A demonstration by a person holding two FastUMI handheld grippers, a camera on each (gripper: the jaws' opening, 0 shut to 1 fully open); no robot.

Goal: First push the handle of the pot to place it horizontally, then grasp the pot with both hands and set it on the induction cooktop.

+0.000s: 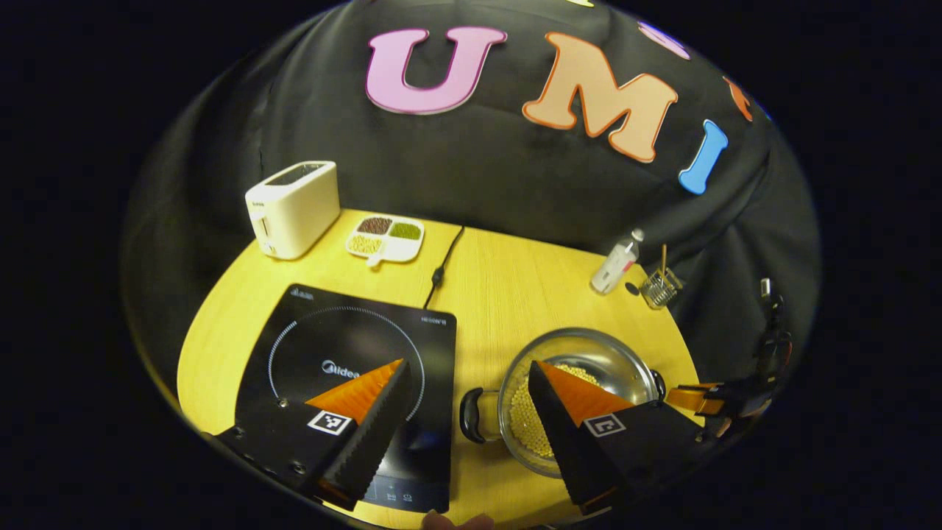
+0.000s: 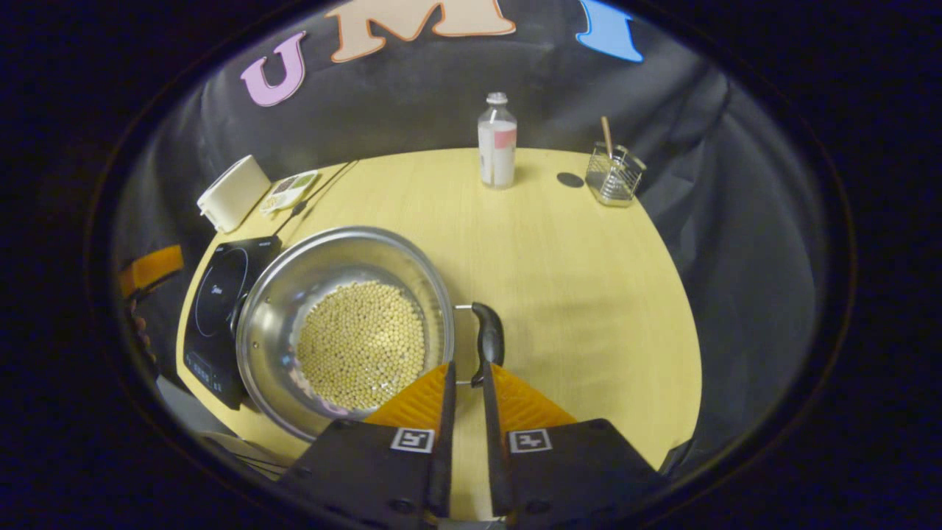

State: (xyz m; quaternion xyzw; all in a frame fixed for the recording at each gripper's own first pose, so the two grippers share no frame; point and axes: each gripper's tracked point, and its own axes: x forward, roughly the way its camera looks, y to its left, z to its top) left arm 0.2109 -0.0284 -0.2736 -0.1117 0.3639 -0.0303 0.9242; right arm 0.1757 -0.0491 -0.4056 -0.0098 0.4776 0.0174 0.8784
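Note:
A steel pot [image 1: 589, 352] holding pale beans [image 2: 360, 342] stands on the wooden table [image 1: 508, 287], right of the black induction cooktop [image 1: 346, 353]. Its two black handles lie level, one on each side. My left gripper [image 1: 469, 364] is open above the table, one finger over the cooktop and the other over the pot, with the left handle [image 1: 471, 416] below the gap. My right gripper [image 2: 467, 368] is closed to a narrow gap on the near end of the right handle [image 2: 489, 335]. In the left gripper view the right gripper [image 1: 699, 401] reaches the pot's right side.
At the back left are a white toaster [image 1: 293, 207] and a divided dish of grains [image 1: 385, 237]. The cooktop's cable [image 1: 441, 269] runs toward the wall. A bottle [image 2: 497, 143] and a wire basket [image 2: 614, 175] stand at the back right. The table's edge curves close on the right.

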